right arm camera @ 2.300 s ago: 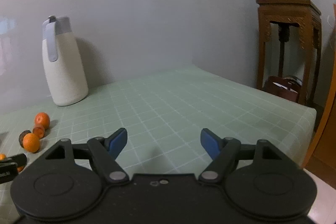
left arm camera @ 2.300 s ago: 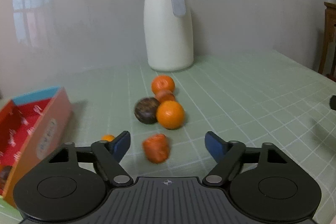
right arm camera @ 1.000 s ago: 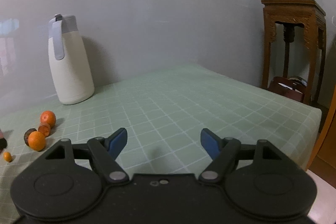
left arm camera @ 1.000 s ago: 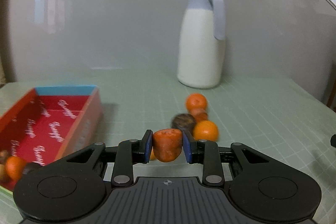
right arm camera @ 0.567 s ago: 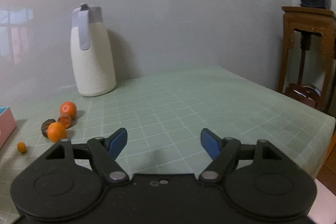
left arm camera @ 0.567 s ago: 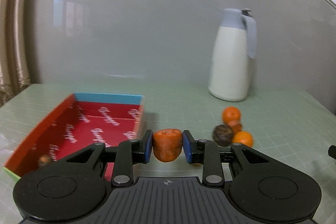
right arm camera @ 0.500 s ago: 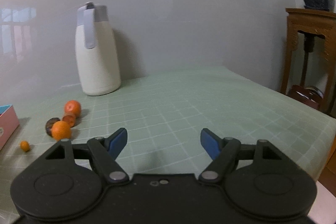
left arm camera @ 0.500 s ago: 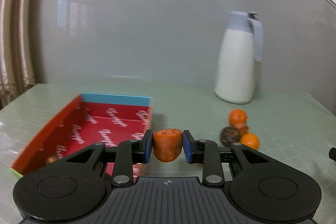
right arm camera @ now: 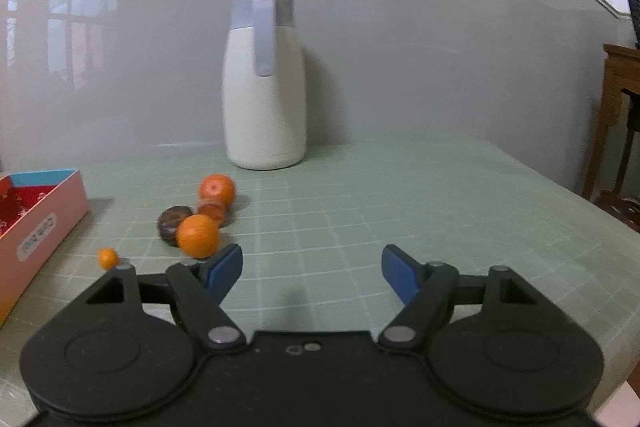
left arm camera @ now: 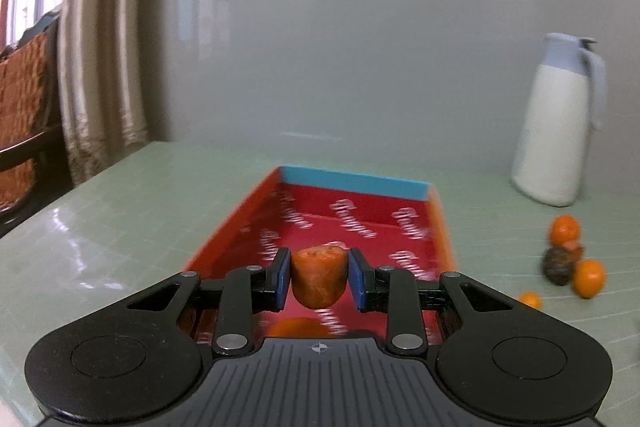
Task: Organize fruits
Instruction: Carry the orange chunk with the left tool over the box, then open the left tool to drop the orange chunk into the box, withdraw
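We see the red box (left arm camera: pixel 436 215) filling the middle of the left wrist view, open and rigid, an easy target. Our left gripper (left arm camera: pixel 319 279) is clamped on a small orange fruit (left arm camera: pixel 318 281) at lower centre, over the box; it looks light and soft-skinned, so we judge a gentle side squeeze best. Our right gripper (right arm camera: pixel 312 269) gapes wide and empty, with the loose fruits (right arm camera: pixel 199 235) at its left on the table (right arm camera: pixel 400 195)
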Demonstrator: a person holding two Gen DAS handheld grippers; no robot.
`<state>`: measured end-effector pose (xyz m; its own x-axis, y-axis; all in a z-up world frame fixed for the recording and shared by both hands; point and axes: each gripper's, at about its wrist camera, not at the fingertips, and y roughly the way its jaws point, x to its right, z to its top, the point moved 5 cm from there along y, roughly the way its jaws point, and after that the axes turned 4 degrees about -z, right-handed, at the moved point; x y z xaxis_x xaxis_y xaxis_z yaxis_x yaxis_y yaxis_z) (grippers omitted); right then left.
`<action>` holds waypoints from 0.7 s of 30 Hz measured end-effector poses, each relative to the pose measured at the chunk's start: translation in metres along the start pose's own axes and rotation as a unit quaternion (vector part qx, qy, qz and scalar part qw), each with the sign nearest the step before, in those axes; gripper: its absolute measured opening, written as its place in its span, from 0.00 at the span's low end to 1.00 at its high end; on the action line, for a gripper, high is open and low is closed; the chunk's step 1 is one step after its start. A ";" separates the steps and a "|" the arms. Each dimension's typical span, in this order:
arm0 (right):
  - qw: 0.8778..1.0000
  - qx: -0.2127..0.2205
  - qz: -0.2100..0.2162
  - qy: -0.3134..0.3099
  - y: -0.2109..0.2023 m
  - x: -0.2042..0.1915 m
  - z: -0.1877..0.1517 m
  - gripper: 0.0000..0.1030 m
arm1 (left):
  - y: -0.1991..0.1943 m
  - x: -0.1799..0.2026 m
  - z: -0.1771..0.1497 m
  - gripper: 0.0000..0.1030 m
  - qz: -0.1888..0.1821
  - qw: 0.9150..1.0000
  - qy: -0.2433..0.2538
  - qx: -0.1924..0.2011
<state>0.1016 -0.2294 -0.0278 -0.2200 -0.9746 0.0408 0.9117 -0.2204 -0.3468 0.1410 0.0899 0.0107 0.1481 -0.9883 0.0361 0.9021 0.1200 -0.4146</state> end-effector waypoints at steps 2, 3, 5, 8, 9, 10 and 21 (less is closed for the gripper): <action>1.000 0.000 0.005 -0.006 0.000 -0.008 0.000 0.74 | 0.005 -0.012 -0.003 0.30 0.012 1.000 -0.004 -0.004; 1.000 0.000 0.008 -0.008 0.000 -0.011 0.000 0.74 | 0.007 -0.017 -0.005 0.30 0.016 1.000 -0.006 -0.006; 1.000 0.000 0.014 -0.013 0.000 -0.017 0.000 0.74 | 0.011 -0.026 -0.008 0.30 0.022 1.000 -0.008 -0.009; 1.000 -0.001 0.021 -0.017 0.001 -0.025 0.001 0.74 | 0.017 -0.035 -0.011 0.30 0.029 0.999 -0.009 -0.016; 1.000 -0.002 0.023 -0.018 0.001 -0.028 0.001 0.74 | 0.019 -0.038 -0.012 0.30 0.031 0.999 -0.010 -0.018; 0.999 -0.001 0.026 -0.019 0.001 -0.032 0.002 0.74 | 0.021 -0.041 -0.012 0.30 0.034 0.999 -0.012 -0.021; 0.998 -0.002 0.052 -0.034 0.008 -0.063 0.002 0.74 | 0.023 -0.043 -0.016 0.30 0.042 0.999 -0.004 -0.032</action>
<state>0.1229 -0.1693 -0.0314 -0.1008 -0.9926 0.0680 0.9266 -0.1186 -0.3570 0.1489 0.1336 -0.0151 0.2255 -0.9742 0.0050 0.8586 0.1963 -0.4735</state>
